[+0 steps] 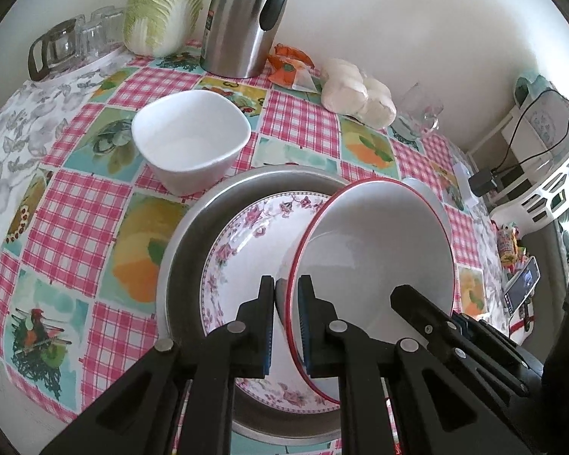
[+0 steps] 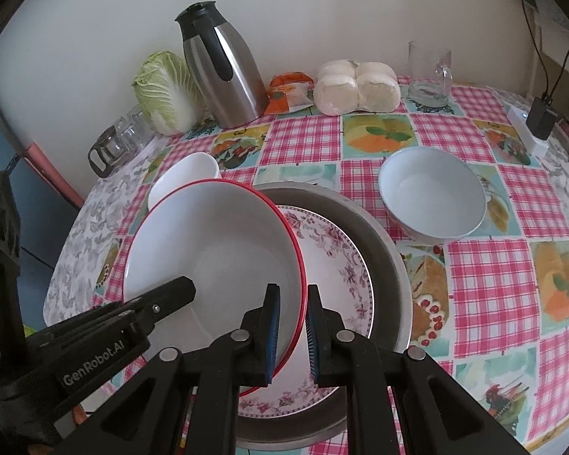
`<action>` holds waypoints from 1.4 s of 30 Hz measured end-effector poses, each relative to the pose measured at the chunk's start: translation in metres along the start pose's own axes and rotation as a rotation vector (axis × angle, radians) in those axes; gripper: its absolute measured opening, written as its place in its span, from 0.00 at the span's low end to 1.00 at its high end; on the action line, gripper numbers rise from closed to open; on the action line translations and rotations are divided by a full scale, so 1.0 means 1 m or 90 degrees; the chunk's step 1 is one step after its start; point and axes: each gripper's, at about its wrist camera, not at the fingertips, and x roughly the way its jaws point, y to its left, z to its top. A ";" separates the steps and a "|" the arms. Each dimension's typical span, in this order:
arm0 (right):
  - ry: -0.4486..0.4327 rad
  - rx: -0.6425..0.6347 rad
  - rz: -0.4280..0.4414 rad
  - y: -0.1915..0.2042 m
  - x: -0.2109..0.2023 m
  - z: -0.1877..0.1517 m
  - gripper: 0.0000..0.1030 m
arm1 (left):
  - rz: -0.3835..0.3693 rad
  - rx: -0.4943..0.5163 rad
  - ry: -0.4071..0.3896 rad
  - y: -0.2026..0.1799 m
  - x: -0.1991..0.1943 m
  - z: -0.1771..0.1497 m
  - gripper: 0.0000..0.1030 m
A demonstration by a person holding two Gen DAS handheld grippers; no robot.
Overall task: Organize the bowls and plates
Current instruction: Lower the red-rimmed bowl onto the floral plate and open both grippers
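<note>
Two black two-finger grippers are clamped on one white bowl with a thin red rim [image 2: 216,250], the left gripper [image 1: 286,322] pinching its near-left edge and the right gripper [image 2: 293,326] its near-right edge; the bowl hangs tilted over a floral-patterned plate [image 2: 337,265] lying inside a wide steel basin [image 2: 383,242] on the pink checked tablecloth [image 2: 485,276]; a squarish white bowl [image 1: 191,140] and a pale blue bowl [image 2: 432,197] wait just beside the basin; if one grip lets go first, I'd expect the bowl to swing down and crack against the plate; lowered unevenly, its rim could chip the glaze.
</note>
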 end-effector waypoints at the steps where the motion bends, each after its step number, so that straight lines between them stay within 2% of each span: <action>1: 0.002 0.003 -0.001 0.000 0.002 0.000 0.14 | 0.000 0.000 0.003 0.000 0.002 0.000 0.12; 13: 0.029 0.020 -0.001 -0.007 0.020 -0.001 0.15 | 0.003 -0.005 0.026 0.003 0.015 0.000 0.12; 42: 0.045 0.034 -0.010 -0.013 0.033 -0.001 0.17 | -0.006 -0.022 0.047 0.008 0.026 0.002 0.13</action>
